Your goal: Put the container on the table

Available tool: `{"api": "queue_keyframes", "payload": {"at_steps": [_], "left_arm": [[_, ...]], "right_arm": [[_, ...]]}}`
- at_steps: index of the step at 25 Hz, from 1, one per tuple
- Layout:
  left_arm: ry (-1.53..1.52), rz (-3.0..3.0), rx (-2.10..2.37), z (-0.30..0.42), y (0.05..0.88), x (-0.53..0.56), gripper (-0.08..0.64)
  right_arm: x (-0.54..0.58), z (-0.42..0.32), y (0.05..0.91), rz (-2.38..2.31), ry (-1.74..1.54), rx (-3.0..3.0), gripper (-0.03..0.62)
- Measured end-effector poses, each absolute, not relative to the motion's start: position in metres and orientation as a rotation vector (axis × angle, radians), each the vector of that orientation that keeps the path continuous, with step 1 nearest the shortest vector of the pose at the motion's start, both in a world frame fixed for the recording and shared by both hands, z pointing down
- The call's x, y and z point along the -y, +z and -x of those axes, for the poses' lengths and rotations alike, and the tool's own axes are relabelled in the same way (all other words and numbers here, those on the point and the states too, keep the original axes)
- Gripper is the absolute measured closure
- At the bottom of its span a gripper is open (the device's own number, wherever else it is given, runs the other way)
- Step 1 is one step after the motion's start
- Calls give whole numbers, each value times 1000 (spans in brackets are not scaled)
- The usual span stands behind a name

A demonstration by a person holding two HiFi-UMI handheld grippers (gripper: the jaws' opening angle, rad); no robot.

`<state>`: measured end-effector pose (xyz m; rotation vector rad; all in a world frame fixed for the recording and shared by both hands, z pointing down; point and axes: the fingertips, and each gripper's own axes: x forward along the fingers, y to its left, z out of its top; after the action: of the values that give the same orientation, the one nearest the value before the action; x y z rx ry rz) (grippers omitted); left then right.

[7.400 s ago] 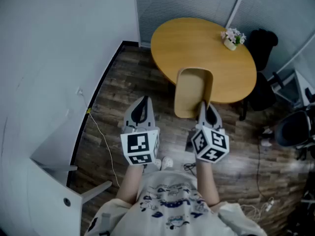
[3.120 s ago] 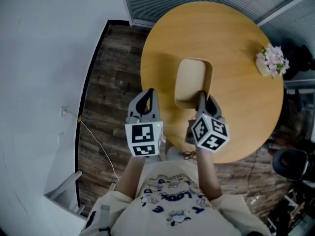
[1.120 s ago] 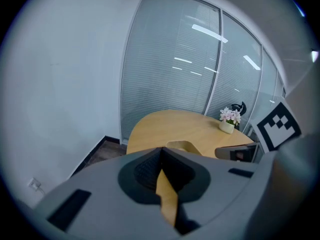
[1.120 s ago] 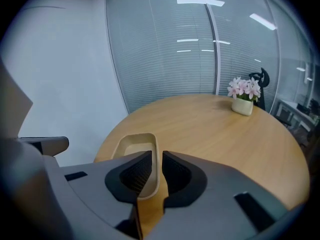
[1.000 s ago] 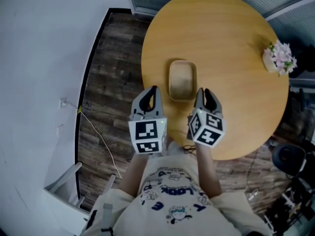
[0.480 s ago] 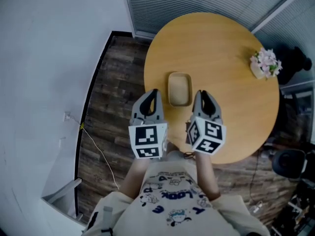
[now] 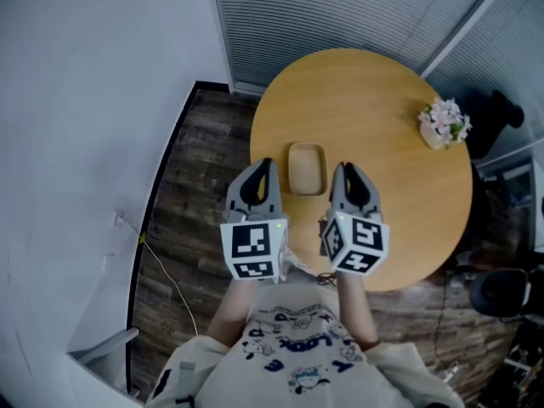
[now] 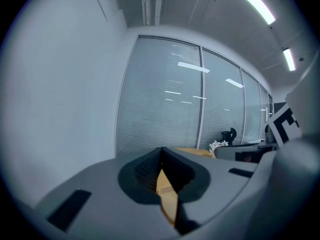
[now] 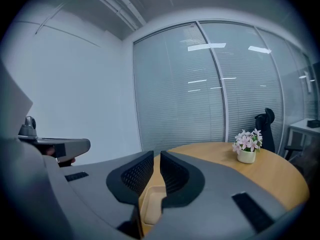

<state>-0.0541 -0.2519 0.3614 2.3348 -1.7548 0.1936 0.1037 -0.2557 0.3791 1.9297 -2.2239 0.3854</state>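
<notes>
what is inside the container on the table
Nothing shows inside the container: the head view sees just its bare tan bottom. In the right gripper view the right hand-held gripper covers its sides.

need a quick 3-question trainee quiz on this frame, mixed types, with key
1. True or false: the container rests on the round table, held by neither the left gripper nor the right gripper.
2. What else stands on the table? A) flower pot B) mug C) laptop
3. Fill in: the left gripper's jaws are ___.
Key: 1 true; 2 A; 3 shut.
</notes>
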Motion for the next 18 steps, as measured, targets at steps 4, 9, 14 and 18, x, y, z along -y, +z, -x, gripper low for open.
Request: {"api": "queue_keyframes", "payload": {"at_steps": [4, 9, 14, 18], "left_arm": [[166, -2361, 1768, 51, 347, 249, 557], [147, -2378, 1774, 48, 338, 245, 557], [139, -2383, 1773, 46, 335, 244, 557], [138, -2382, 1776, 46, 333, 243, 557]], "right_arm": [[253, -104, 368, -1937, 369, 2254, 552], [249, -106, 361, -1942, 352, 2263, 552], [247, -106, 358, -1945, 348, 2267, 552], [246, -107, 355, -1946, 342, 2271, 552]]}}
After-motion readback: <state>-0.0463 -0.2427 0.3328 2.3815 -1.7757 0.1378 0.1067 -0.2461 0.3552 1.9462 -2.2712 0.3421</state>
